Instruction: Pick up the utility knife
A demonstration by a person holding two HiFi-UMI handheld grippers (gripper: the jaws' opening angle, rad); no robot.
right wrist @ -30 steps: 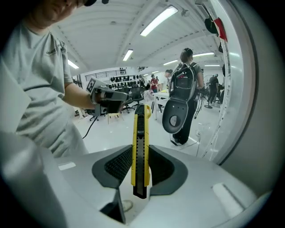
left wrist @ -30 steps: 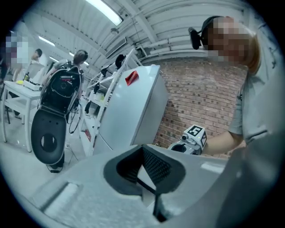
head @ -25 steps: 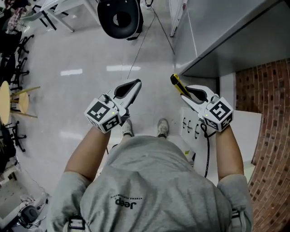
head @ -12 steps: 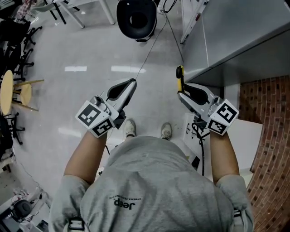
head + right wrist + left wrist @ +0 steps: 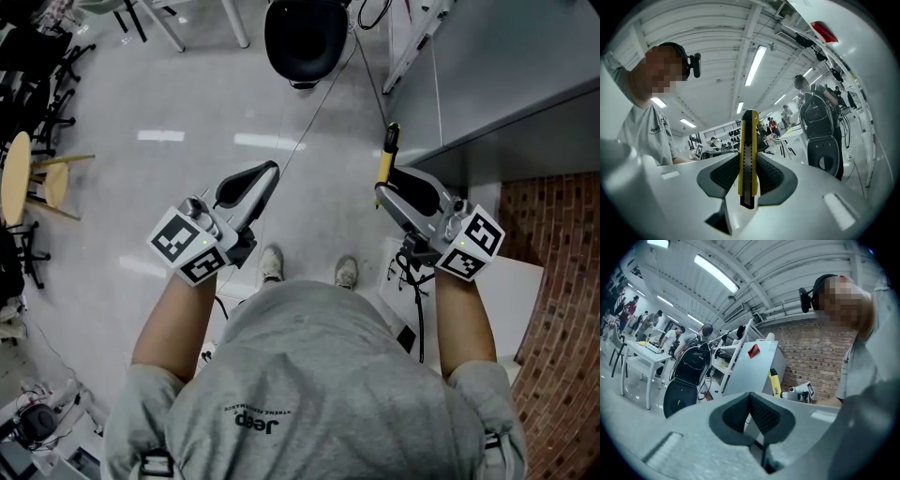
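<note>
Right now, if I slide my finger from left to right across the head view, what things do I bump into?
First the pale round wooden stool → left gripper, jaws shut and empty → right gripper, clamped on the yellow-and-black utility knife → red brick wall.

The slim yellow plastic utility knife (image 5: 748, 159) with a black ridged centre strip is clamped between the pads of the right gripper (image 5: 382, 191), well above the floor. It lies in line with the jaws, and most of its length juts beyond their tips.
</note>
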